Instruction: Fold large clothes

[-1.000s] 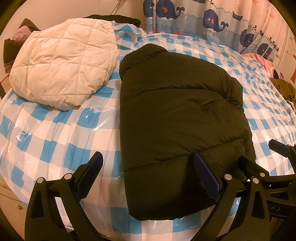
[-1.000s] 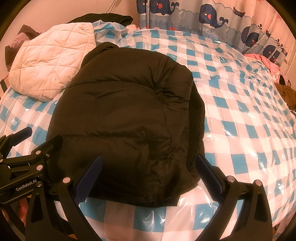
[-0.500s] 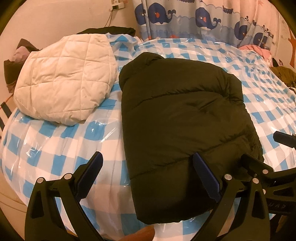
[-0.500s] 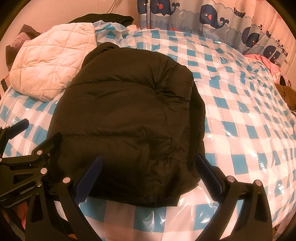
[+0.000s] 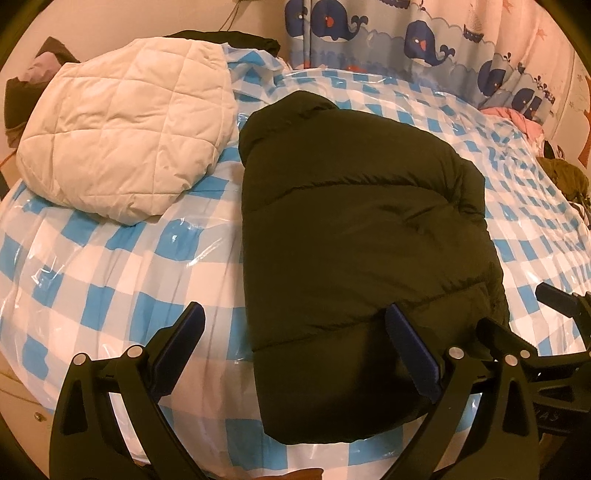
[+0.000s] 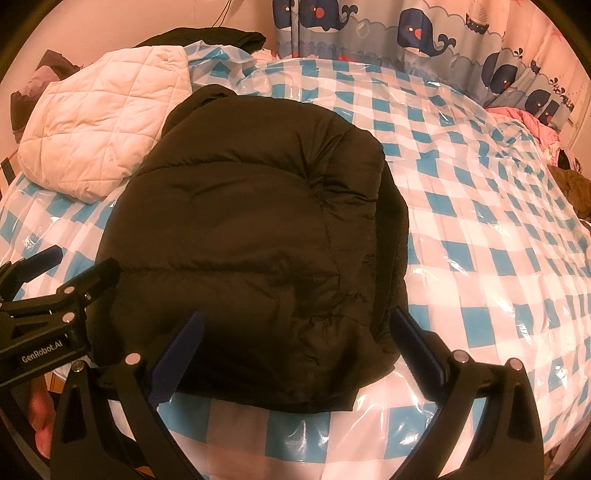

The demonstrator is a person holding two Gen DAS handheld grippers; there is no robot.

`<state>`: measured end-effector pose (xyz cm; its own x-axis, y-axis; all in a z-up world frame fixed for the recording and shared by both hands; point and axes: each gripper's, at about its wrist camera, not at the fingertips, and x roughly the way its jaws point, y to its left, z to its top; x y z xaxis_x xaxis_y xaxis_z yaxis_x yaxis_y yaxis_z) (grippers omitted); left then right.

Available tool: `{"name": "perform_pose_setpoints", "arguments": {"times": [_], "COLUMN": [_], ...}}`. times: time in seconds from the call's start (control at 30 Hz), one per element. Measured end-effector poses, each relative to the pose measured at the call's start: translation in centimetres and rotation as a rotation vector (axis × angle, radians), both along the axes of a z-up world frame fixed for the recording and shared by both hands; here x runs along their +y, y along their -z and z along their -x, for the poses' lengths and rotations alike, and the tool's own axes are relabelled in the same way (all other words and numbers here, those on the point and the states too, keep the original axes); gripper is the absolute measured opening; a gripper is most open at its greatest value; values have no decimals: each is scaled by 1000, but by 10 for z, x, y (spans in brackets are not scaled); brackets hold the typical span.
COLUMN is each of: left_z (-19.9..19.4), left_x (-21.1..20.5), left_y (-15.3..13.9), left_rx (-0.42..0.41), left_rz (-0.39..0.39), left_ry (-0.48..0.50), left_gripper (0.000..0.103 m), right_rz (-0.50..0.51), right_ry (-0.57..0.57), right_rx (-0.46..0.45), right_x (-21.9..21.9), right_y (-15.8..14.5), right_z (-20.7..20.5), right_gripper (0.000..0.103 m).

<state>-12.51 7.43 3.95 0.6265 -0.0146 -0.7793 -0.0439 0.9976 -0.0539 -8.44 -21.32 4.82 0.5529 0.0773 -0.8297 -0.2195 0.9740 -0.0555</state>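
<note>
The bed [image 5: 92, 266], covered in blue-and-white check under clear plastic, has bare room to the right of the dark puffer jacket [image 5: 351, 229] out to the whale-print curtain [image 6: 424, 33], and a narrower strip between the jacket and the white quilted jacket [image 5: 125, 136] on its left. The near bed edge runs just under both tools. The left tongs [image 5: 295, 343] stand wide apart and hold nothing; the right blue pad [image 5: 410, 354] shows against the jacket's near hem, though contact cannot be told. The right tongs [image 6: 295, 350] also gape wide, empty, straddling the jacket's near hem. The jacket [image 6: 251, 240] lies folded into a thick, puffy oblong in the middle of the bed, with another layer showing along its right side.
</note>
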Motion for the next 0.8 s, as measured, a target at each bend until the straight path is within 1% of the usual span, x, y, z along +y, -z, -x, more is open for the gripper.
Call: {"name": "perform_pose_setpoints", "arguments": {"times": [0.1,0.43,0.5,0.57,0.63,0.67,0.7,0.73,0.8], "left_z": [0,0,0,0,-1,1,3,9,15], "left_x": [-4,-5,-5,-3,-2,0,1,1,-2], "left_y": [0,0,0,1,3,3,3,-2,-9], "left_rx": [3,10,13,17,39,28,6,-47,-97], "left_rz": [-13,-17,-8,22,39,58,60,35,-4], "left_ry": [8,7,9,19,31,38,35,16,6], "left_gripper": [95,95,95,95,95,95,95,95,95], "right_rz": [1,0,-1,-3,-1,-2,-4,-5,-4], "right_ry": [1,0,2,2,2,2,2,1,1], "right_rx": [1,1,1,2,1,1,2,2,1], "right_x": [-1,0,0,-1,0,0,0,-1,-1], "right_y": [0,0,0,0,0,0,0,0,0], "right_z": [1,0,0,1,0,0,0,1,-1], "right_gripper": [96,96,96,96,96,96,96,96,96]}}
